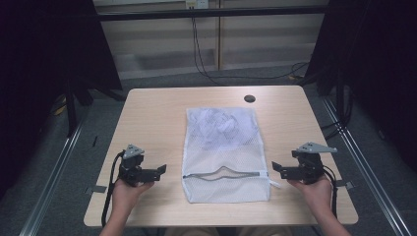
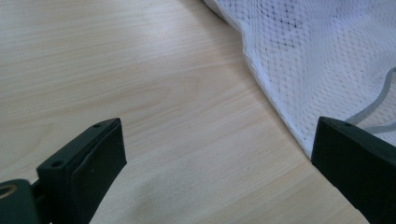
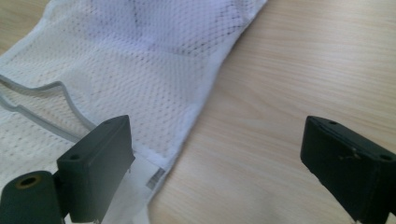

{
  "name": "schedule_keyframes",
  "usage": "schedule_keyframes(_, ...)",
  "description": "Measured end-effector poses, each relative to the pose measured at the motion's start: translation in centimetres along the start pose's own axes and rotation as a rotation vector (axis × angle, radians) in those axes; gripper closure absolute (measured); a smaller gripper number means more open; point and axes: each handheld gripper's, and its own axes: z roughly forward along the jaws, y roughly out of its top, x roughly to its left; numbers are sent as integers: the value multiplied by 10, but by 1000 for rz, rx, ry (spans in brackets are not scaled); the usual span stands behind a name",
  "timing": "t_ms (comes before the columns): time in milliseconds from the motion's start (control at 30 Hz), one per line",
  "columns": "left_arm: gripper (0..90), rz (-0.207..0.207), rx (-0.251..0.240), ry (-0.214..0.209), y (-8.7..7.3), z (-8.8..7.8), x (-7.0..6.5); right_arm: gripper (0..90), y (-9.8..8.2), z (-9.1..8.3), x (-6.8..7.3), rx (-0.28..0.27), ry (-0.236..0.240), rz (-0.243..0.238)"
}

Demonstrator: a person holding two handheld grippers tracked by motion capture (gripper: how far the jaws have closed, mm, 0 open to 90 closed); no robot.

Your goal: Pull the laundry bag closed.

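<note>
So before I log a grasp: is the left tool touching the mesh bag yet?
Apart. The high view shows bare table between the left tool and the mesh bag, with its jaws open.

Light wooden table [image 1: 157, 113], white mesh bag [image 1: 223, 157] flat at its middle

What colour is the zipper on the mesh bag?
Grey, running across the white mesh bag; the zipper shows best in the right gripper view.

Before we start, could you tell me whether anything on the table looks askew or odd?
Only the mesh bag: its zipper gapes in a wavy line, partly open, and something crumpled bunches at the far end. The table is otherwise tidy.
</note>
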Motion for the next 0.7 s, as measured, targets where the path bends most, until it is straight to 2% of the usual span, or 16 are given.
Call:
schedule_keyframes(67, 32, 7, 6, -2, 0, 0, 0, 93, 2, 1, 3, 7, 5, -3)
schedule_keyframes(100, 33, -3, 8, -19, 0, 1, 0, 100, 5, 2, 9, 17, 19, -8)
schedule_keyframes(133, 34, -3, 8, -19, 0, 1, 0, 100, 5, 2, 9, 17, 19, -8)
schedule_keyframes(200, 39, 4, 21, -33, -1, 3, 1, 101, 12, 6, 16, 45, 57, -10)
schedule_keyframes(300, 39, -10, 31, -40, -2, 4, 2, 115, 17, 12, 26, 74, 70, -39)
schedule_keyframes(367, 40, -3, 33, -37, -2, 2, 3, 121, 21, 15, 33, 77, 90, -35)
schedule_keyframes(467, 47, -15, 20, -36, -2, 1, 3, 124, 30, 20, 45, 73, 117, -37)
schedule_keyframes(567, 47, -14, 30, -38, -2, 0, 5, 131, 38, 26, 56, 72, 158, -14)
schedule_keyframes(700, 49, -15, 26, -46, -2, -2, 4, 141, 46, 36, 68, 95, 186, 7)
